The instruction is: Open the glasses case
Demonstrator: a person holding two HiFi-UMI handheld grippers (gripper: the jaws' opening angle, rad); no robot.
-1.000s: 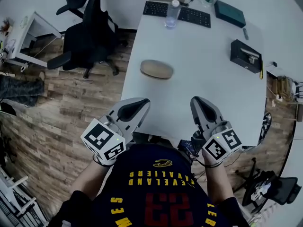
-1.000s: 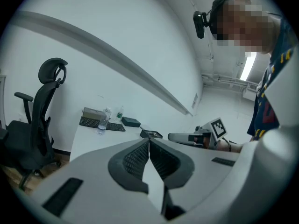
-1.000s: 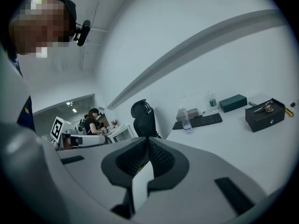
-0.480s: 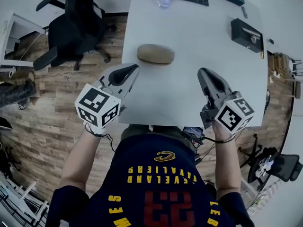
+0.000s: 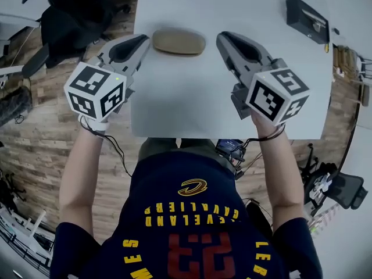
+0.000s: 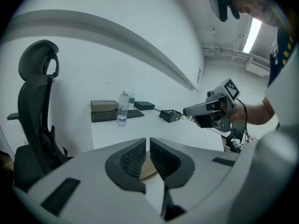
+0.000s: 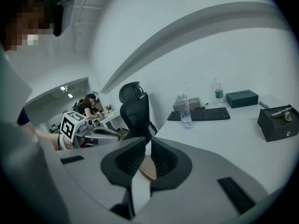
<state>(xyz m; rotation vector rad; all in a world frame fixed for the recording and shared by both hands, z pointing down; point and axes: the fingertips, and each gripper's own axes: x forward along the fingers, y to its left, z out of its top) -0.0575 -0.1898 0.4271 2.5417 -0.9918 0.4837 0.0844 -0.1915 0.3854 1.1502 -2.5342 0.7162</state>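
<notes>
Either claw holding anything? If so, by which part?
Nothing held. Left claw and right claw are both shut and empty, flanking the glasses case.

1. The glasses case (image 5: 178,42) lies on the table (image 5: 192,97).
2. The left gripper (image 5: 144,38) is just beside its left end, and the right gripper (image 5: 221,37) is near its right end.
3. A box (image 5: 308,21) stands on the table, far right.
4. A water bottle (image 6: 122,107) stands by a keyboard (image 6: 114,115) at the table's far end.
5. An office chair (image 5: 70,10) stands left of the table.
</notes>
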